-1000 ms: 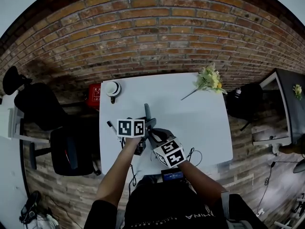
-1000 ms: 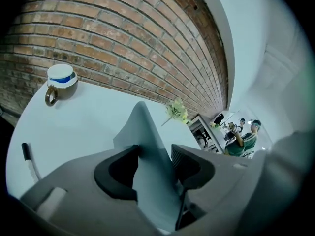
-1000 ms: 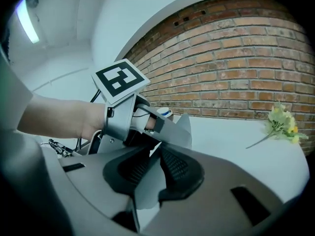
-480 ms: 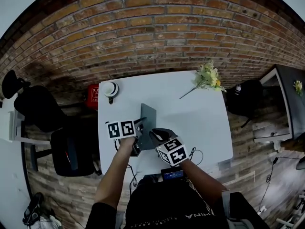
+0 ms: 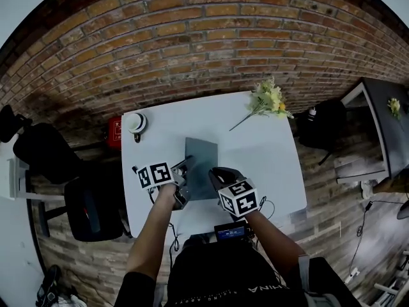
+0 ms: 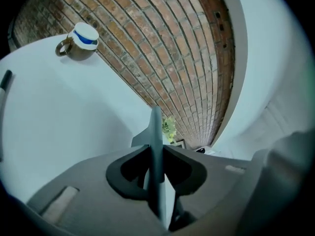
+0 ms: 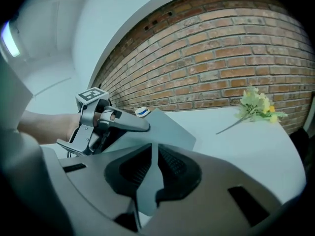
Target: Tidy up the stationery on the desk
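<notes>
Hard to say whether folder, board or closed notebook: just a thin grey sheet [image 5: 200, 165], edge-on in the left gripper view and partly masked by the jaws. Pinched along its near edge by the left gripper [image 5: 185, 173] and the right gripper [image 5: 216, 174], jaws of both just closed down onto it. Over the white desk [image 5: 275, 165], nearer than the mug [image 5: 135, 123] and to its right. Cut off at the left gripper view's rim: a dark pen [image 6: 4, 81], nearer than the mug. Only in the right gripper view: mug reduced to a sliver behind the sheet, flowers [image 7: 256, 105] far right of the mug.
</notes>
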The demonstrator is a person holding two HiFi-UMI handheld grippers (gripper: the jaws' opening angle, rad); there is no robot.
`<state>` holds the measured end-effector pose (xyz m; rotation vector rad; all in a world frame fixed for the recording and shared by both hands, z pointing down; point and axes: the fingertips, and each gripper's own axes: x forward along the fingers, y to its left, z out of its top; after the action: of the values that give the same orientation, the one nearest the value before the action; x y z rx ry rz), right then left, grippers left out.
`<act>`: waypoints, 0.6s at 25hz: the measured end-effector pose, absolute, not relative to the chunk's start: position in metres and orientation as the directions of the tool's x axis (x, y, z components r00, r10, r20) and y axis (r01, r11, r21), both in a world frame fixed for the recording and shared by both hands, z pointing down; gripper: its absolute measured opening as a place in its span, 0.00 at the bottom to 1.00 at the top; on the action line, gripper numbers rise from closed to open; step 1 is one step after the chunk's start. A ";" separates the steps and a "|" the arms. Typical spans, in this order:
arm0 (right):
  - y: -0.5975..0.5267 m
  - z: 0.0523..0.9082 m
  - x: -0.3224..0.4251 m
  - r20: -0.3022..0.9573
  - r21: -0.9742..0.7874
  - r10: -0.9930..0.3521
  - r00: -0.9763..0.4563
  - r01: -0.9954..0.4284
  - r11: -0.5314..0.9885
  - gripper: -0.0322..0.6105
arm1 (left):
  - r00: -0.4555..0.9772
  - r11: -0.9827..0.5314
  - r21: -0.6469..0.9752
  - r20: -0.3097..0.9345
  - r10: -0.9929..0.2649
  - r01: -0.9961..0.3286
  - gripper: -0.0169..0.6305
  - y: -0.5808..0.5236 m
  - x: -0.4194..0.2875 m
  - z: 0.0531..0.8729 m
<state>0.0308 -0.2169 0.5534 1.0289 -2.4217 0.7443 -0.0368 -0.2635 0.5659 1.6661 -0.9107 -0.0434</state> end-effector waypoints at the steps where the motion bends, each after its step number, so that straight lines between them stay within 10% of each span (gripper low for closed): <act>1: -0.218 0.554 0.037 0.549 -0.313 -0.538 -0.640 -0.754 0.577 0.13 | 0.703 -0.012 0.863 0.403 -0.586 -0.505 0.15 -0.265 -0.033 0.567; 15: -0.228 0.565 0.098 0.587 -0.306 -0.569 -0.577 -0.808 0.504 0.13 | 0.682 0.071 0.966 0.225 -0.695 -0.247 0.15 -0.269 -0.017 0.608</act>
<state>0.0979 -0.2282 0.5652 1.1373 -2.3382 0.7904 -0.0168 -0.2690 0.6075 1.5030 -0.8166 -0.4009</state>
